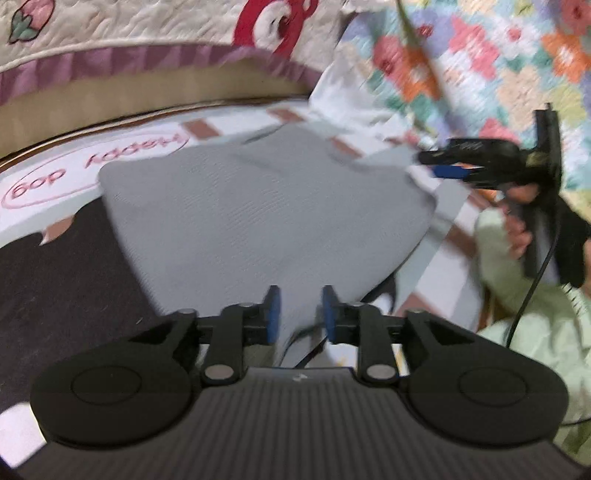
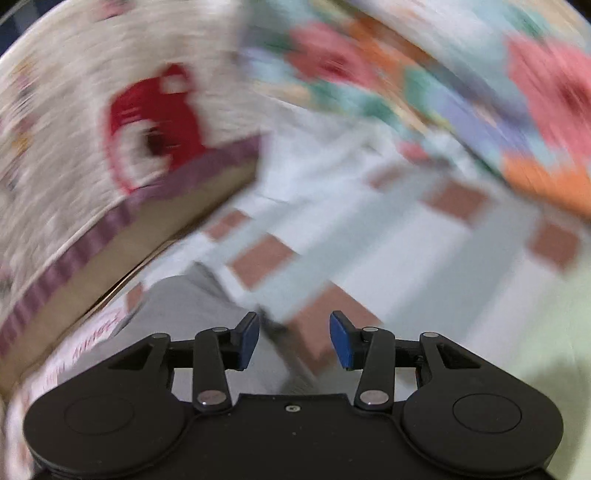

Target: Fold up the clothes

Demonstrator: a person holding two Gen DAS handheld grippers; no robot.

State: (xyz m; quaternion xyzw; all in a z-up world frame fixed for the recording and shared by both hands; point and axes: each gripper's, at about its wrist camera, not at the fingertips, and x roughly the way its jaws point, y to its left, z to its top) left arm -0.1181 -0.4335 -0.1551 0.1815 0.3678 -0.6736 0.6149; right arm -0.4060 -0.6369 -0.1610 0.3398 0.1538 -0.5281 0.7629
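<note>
A grey garment lies flat on a white mat with brown squares; its near corner runs down between the fingers of my left gripper. The blue pads stand apart with a gap, and the cloth sits loose between them. My right gripper hovers by the garment's far right corner, held by a hand. In the blurred right wrist view my right gripper is open with nothing between its pads; the grey garment shows low on the left.
A cream quilt with a red bear and purple frill hangs at the back. A floral quilt fills the back right. A dark surface lies left of the garment. A pale green sleeve and a black cable are at right.
</note>
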